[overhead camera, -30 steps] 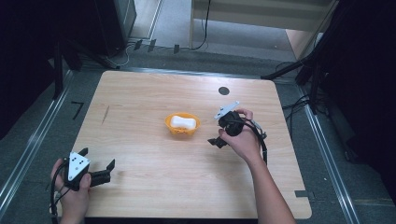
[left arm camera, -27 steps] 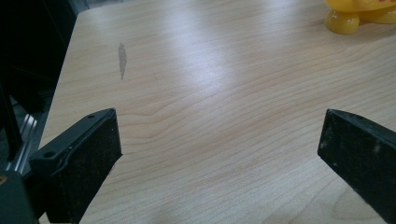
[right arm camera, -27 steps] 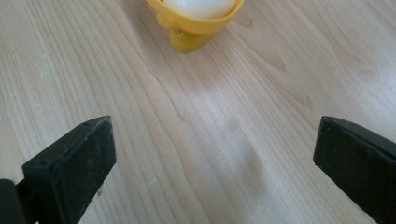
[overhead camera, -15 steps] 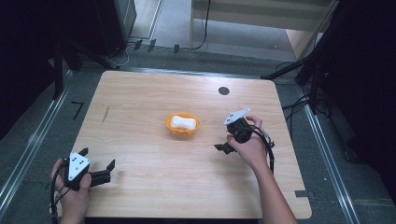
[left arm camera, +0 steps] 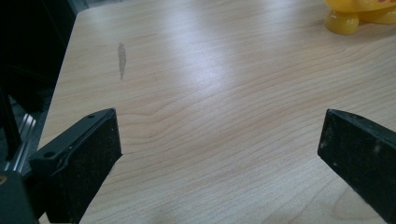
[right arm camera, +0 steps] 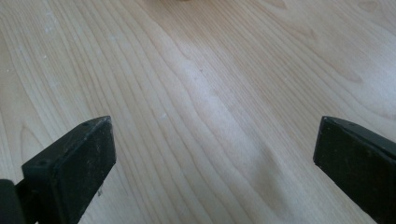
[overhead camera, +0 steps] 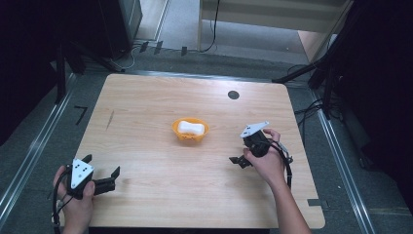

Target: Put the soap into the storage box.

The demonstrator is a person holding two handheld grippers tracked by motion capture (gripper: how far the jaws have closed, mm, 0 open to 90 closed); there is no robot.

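An orange bowl point(overhead camera: 190, 131) stands near the middle of the wooden table point(overhead camera: 160, 97), with a white lump point(overhead camera: 190, 127) lying in it. My right gripper point(overhead camera: 240, 155) is held to the right of the bowl and a little nearer the person. It is open, and its jaws stand wide apart over bare wood in the right gripper view point(right arm camera: 215, 144). My left gripper point(overhead camera: 102, 166) rests open at the front left corner. In the left gripper view point(left arm camera: 219, 135) nothing is between its jaws, and the bowl's foot point(left arm camera: 355, 14) shows far off at the top right.
A black round cap point(overhead camera: 233, 94) sits in the tabletop at the back. A dark streak point(overhead camera: 110, 119) marks the wood on the left, also seen from the left gripper point(left arm camera: 121, 58). Cables point(overhead camera: 311, 105) lie on the floor past the right edge.
My right gripper has drawn away from the bowl, to the right and toward the person. The left gripper and the bowl have stayed put.
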